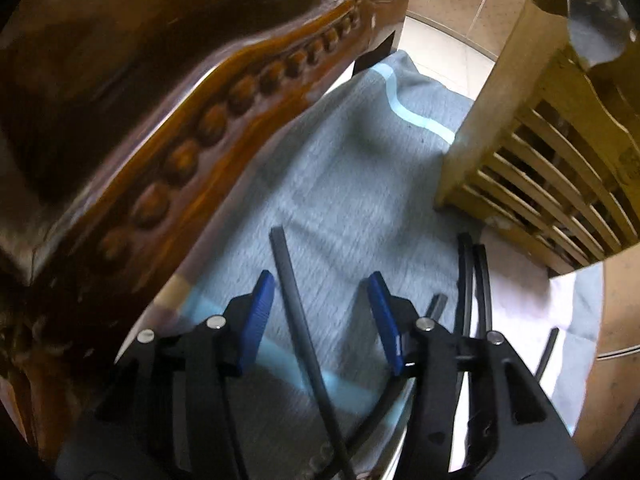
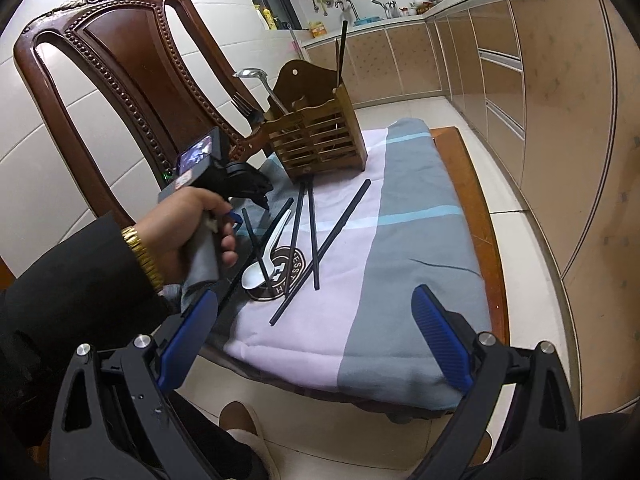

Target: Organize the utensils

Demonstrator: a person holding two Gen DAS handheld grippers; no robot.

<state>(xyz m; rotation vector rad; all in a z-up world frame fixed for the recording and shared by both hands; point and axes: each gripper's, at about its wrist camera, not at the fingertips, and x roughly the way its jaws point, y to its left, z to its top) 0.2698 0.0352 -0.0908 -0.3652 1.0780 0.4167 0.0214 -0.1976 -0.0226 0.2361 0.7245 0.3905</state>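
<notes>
Straddling a black chopstick (image 1: 294, 300) lying on the cloth (image 1: 360, 184) beside the wooden holder (image 1: 520, 160), the left hand-held gripper (image 1: 320, 316) stands ungripped; right hand-held gripper (image 2: 316, 340) wide, empty. Light, rigid, slippery: grasp mid-shaft.

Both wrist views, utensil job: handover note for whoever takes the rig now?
Left gripper: jaws part open, straddling one black chopstick, pads not on it yet.
Right gripper: wide open, empty, hovering at the near edge of the cloth.
Done: wooden holder already has a ladle, a fork and chopsticks standing in it.
Left: several black chopsticks and the white spoon lie loose on the cloth.
</notes>
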